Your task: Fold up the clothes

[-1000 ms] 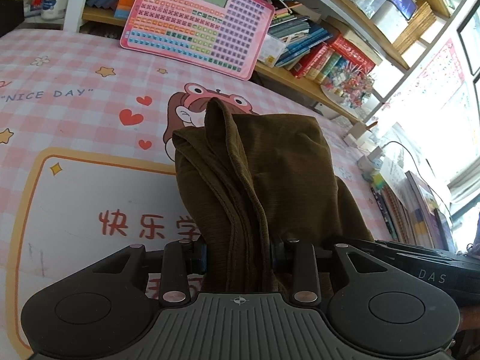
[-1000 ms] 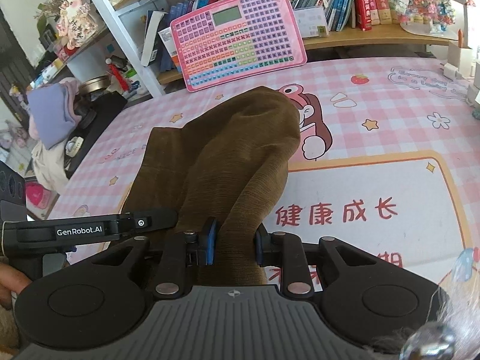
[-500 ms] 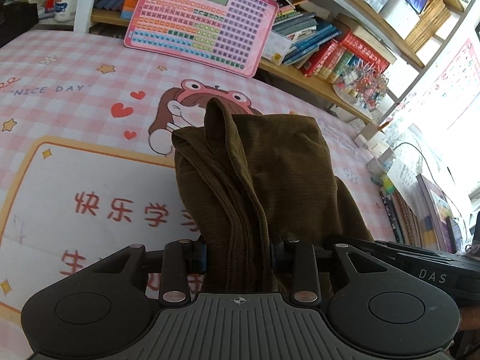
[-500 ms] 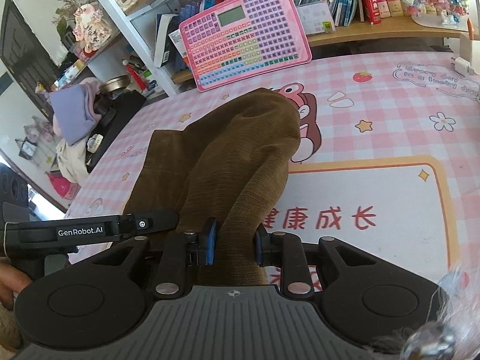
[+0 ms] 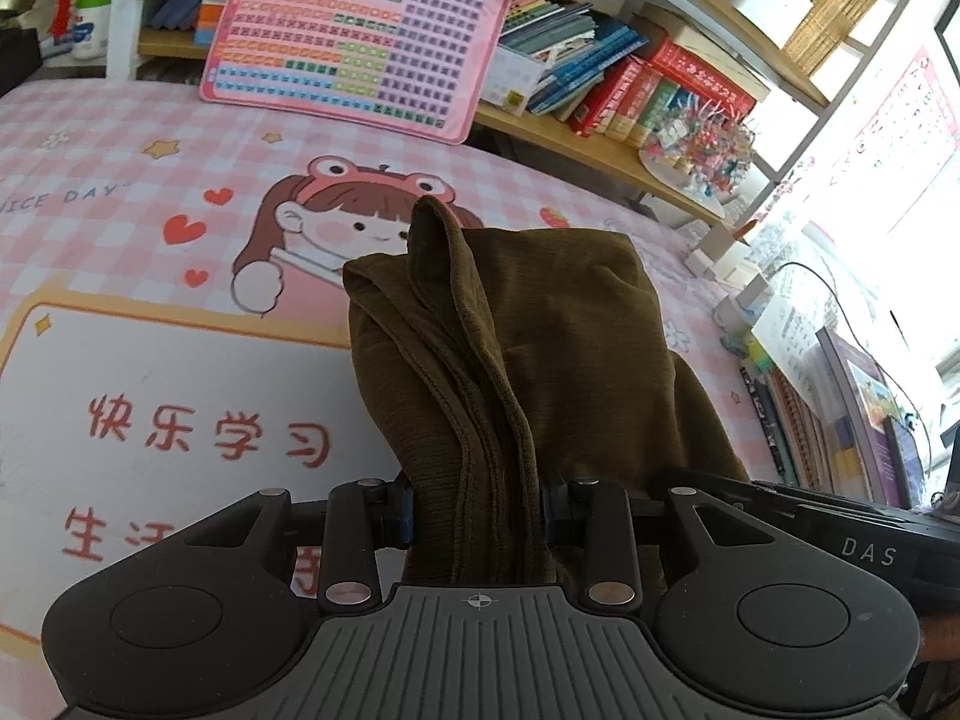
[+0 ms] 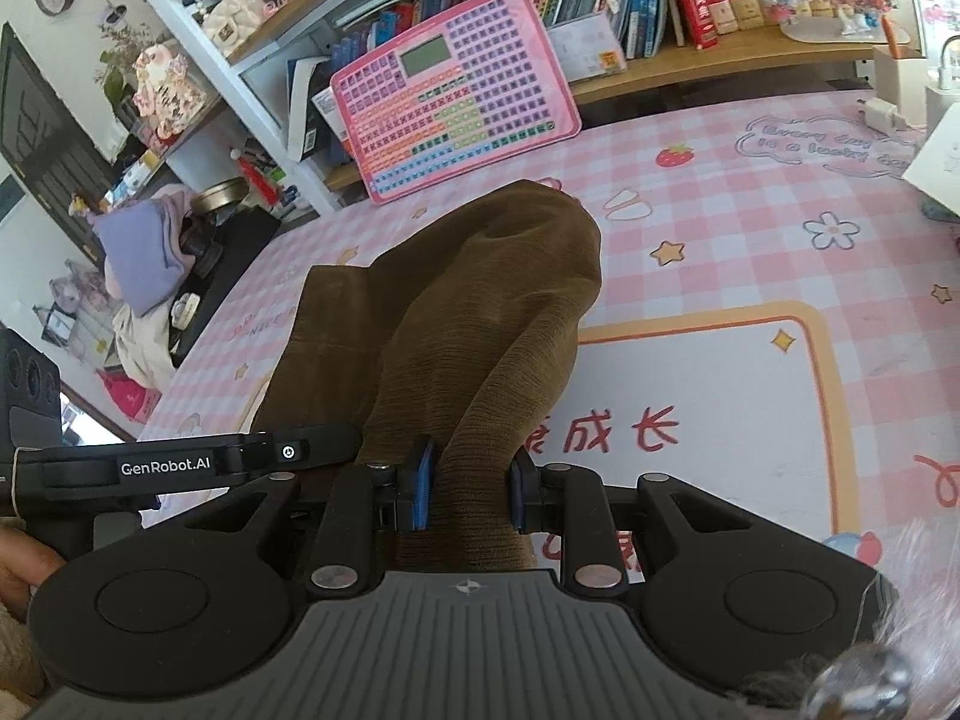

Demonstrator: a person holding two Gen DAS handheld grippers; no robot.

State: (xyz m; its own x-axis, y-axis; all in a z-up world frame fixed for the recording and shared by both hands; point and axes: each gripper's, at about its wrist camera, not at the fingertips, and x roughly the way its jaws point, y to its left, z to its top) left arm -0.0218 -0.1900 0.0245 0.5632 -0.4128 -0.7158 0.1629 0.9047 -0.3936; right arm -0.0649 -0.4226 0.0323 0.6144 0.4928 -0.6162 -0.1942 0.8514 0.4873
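A brown ribbed garment (image 5: 540,336) hangs bunched above the pink checked table cover (image 5: 120,180). My left gripper (image 5: 477,516) is shut on a thick bundle of its edge, the blue pads pressed into the cloth. In the right wrist view the same brown garment (image 6: 480,312) drapes forward from my right gripper (image 6: 471,495), which is shut on another bunched part of it. The left gripper's black body (image 6: 180,465) shows at the left, close beside the right one. The garment's far end droops toward the table.
A pink toy keyboard (image 5: 354,36) leans against a bookshelf (image 5: 630,90) at the table's far edge. Chargers and a white box (image 6: 900,90) stand at the far right. Books and cables (image 5: 840,396) lie along the right side. A hand (image 6: 24,564) holds the left gripper.
Both grippers have risen and tilted with the garment still held, so more of the far table and shelf has come into view. The grip on the cloth is unchanged.
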